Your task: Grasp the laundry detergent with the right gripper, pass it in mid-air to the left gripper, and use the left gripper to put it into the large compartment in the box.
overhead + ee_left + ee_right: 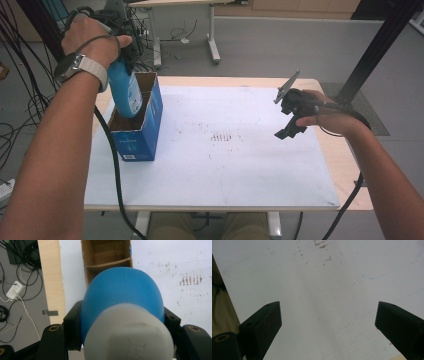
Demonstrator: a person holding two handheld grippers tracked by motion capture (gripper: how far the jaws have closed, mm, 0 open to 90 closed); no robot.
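Observation:
A blue bottle (pixel 125 87) with a white cap (pixel 128 336) hangs upright from my left gripper (pixel 122 47), whose jaws are shut on its neck. Its lower end dips into the open top of a blue cardboard box (pixel 140 125) at the table's left side. The left gripper view looks down past the bottle (pixel 122 293) into the box's brown compartments (pixel 107 255). My right gripper (pixel 287 131) hovers over the right part of the table, open, with nothing between its fingers (pixel 265 322).
A white board (pixel 225 150) with faint brown marks covers the wooden table (pixel 345 165). Cables trail on the floor to the left (pixel 15 290). A table leg and a black frame post stand beyond the far edge.

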